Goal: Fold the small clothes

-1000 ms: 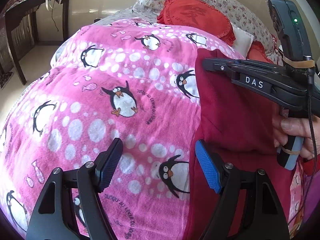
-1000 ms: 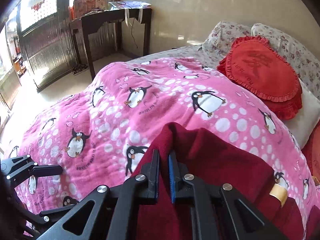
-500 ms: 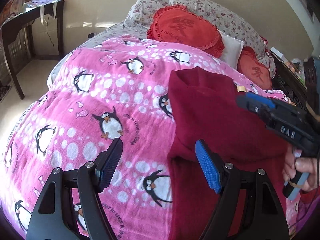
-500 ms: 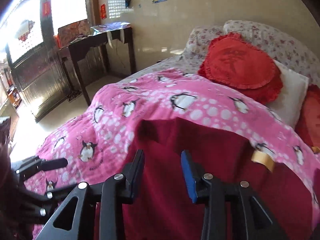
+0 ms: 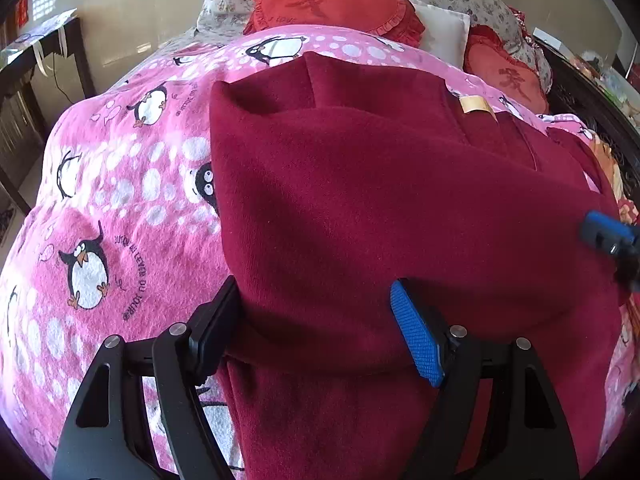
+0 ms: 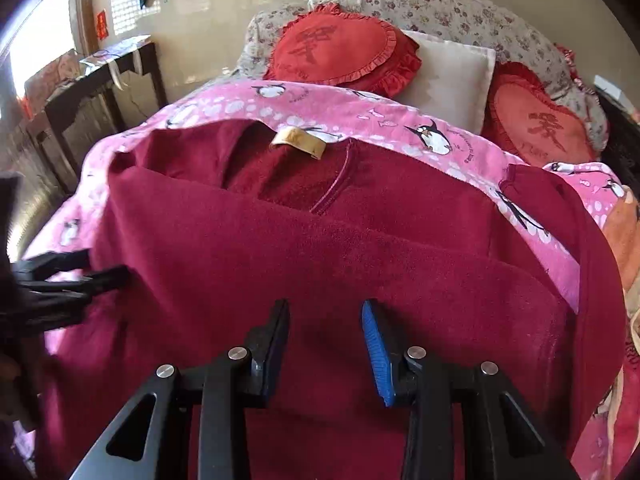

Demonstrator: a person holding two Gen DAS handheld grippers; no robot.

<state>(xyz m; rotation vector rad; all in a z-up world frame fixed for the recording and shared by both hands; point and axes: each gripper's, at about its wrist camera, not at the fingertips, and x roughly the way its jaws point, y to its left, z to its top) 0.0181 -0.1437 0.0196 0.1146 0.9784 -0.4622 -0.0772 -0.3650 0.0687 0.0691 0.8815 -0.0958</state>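
We see the dark red garment (image 5: 380, 200) spread across the pink penguin blanket (image 5: 120, 208), one side folded over itself, its tan neck label (image 6: 298, 142) up near the pillows. Our left gripper (image 5: 316, 330) hangs wide over its near edge; our right gripper (image 6: 326, 346) stands part-open above the cloth, gripping nothing.

Right gripper (image 6: 326, 344): jaws shut on the dark red garment (image 6: 320, 264) a second ago, now parted, fabric released. Garment: sleeve side now folded across body. Left gripper (image 5: 316, 328): shifted from pink blanket (image 5: 120, 184) onto garment edge.
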